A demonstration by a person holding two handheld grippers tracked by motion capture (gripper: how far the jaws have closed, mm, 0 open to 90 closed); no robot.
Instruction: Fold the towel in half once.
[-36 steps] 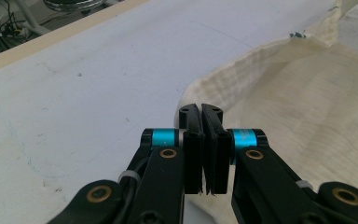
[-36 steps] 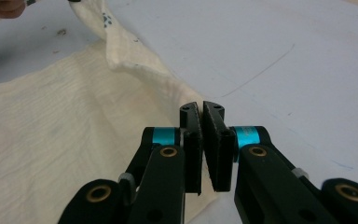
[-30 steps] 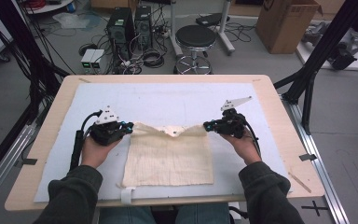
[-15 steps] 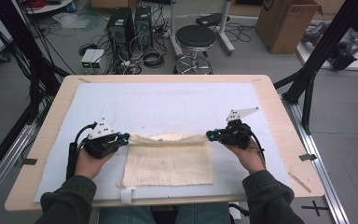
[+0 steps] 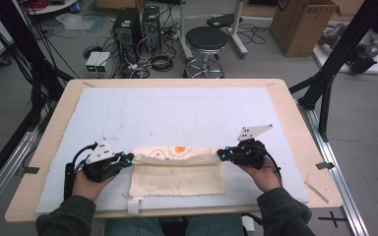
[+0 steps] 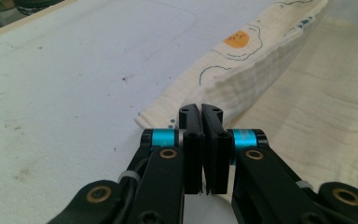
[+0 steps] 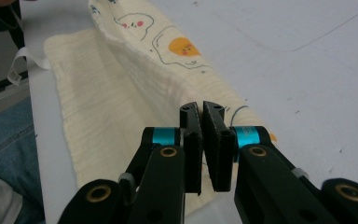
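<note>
- The cloth (image 5: 177, 169) lies at the near edge of the white mat (image 5: 177, 110), its far edge folded over, showing printed eggs.
- The left gripper (image 5: 123, 158) pinches the fold's left corner.
- The right gripper (image 5: 222, 154) pinches its right corner.

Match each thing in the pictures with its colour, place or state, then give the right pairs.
Things:
1. cloth
2. left tongs
3. stool
4. cardboard box

Descriptions:
A. black round seat, on the floor beyond the table's far edge
B. brown, on the floor at the far right
C. cream, far edge folded back to show a fried-egg print
D. shut on the cloth's left corner

Pairs: 1-C, 2-D, 3-A, 4-B
</note>
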